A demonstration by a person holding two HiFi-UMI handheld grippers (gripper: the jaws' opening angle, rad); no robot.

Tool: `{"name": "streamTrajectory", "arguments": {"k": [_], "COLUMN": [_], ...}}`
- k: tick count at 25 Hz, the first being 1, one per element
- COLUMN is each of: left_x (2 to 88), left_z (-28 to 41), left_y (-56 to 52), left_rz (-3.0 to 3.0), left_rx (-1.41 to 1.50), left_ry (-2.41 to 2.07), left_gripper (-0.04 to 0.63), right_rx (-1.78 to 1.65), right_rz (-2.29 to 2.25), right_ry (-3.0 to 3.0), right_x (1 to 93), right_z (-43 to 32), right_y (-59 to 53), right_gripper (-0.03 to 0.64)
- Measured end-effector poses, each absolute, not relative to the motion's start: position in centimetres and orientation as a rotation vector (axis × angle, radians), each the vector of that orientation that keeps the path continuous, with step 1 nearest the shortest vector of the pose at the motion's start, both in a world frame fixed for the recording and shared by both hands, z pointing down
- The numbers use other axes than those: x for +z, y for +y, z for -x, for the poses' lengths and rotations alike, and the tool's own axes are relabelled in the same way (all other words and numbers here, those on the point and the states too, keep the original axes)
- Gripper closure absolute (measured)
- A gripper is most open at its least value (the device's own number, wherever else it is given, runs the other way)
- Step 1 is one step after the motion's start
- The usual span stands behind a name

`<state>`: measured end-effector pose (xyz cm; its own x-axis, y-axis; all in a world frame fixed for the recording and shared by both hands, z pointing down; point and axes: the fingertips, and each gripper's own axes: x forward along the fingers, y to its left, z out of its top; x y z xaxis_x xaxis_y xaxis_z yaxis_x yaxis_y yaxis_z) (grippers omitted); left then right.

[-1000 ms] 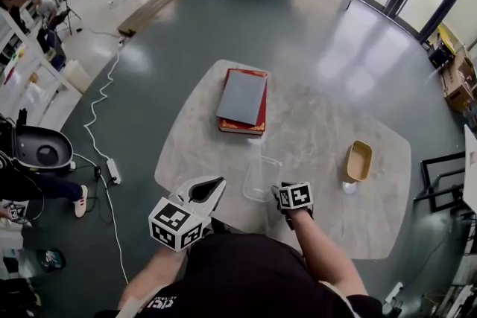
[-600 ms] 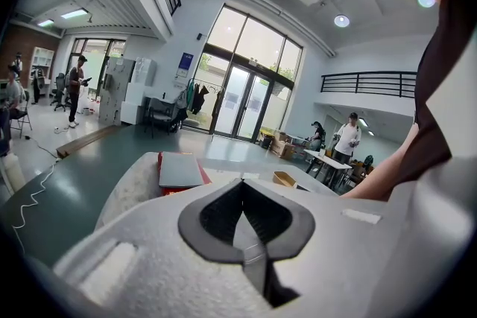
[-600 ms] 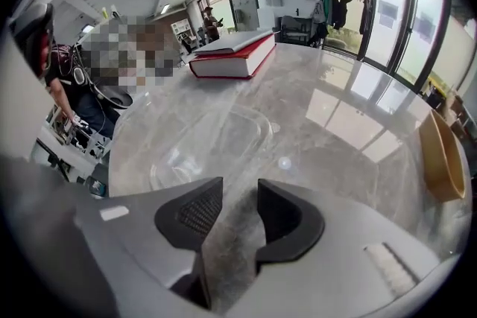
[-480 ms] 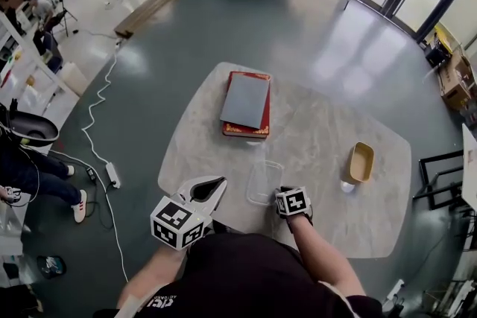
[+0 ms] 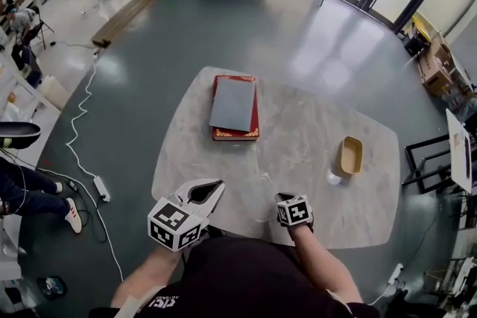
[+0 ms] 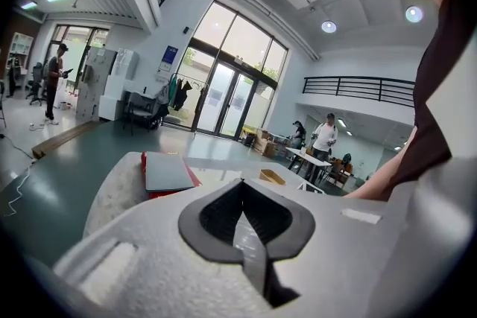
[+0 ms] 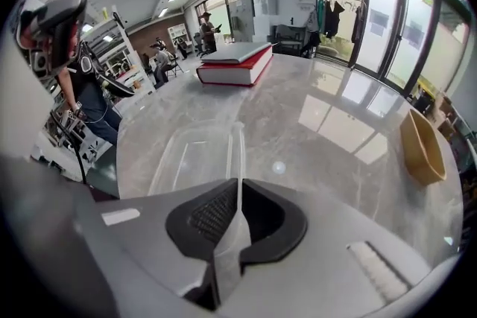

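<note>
A clear plastic container (image 7: 195, 157) lies on the marble table (image 5: 298, 130), near its front edge. My right gripper (image 7: 238, 196) is shut on the container's near rim; in the head view the right gripper (image 5: 282, 198) is at the table's front edge with the container (image 5: 259, 190) faint beside it. My left gripper (image 5: 212, 188) hovers at the table's near-left edge, shut with nothing between its jaws (image 6: 242, 209). A grey book on a red book (image 5: 233, 106) lies at the far side of the table.
A yellow oblong tray (image 5: 350, 155) sits at the table's right, with a small white object (image 5: 334, 177) next to it. A white cable (image 5: 78, 138) runs over the floor at left. People stand far off in the room.
My right gripper's jaws have gone from open to shut on the clear container's rim. The container now lies closer to the table's front edge. The left gripper has barely moved.
</note>
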<state>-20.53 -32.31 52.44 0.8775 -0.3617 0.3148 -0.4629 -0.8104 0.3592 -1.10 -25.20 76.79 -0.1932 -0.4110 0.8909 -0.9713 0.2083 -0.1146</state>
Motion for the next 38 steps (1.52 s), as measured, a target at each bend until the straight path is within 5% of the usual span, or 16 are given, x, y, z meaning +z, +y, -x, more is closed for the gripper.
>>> {"name": "streamTrajectory", "arguments": {"k": [10,38], "left_x": [51.5,45.8], "left_z": [17.1,-5.0], "left_y": [-32.7,-27.1], "left_rz": [-2.652,-2.75], "left_rx": [0.346,0.23], "left_ry": [-0.613,-0.712], "left_gripper": [0.592,0.592], "right_rx": [1.072,0.758], "right_rz": [-1.614,-1.742], "right_ry": [-1.834,-2.31], "right_x": [71.2,50.9], "right_z": [-5.1,-22.8], "right_y": [-25.0,-14.3], "right_gripper": [0.597,0.599]}}
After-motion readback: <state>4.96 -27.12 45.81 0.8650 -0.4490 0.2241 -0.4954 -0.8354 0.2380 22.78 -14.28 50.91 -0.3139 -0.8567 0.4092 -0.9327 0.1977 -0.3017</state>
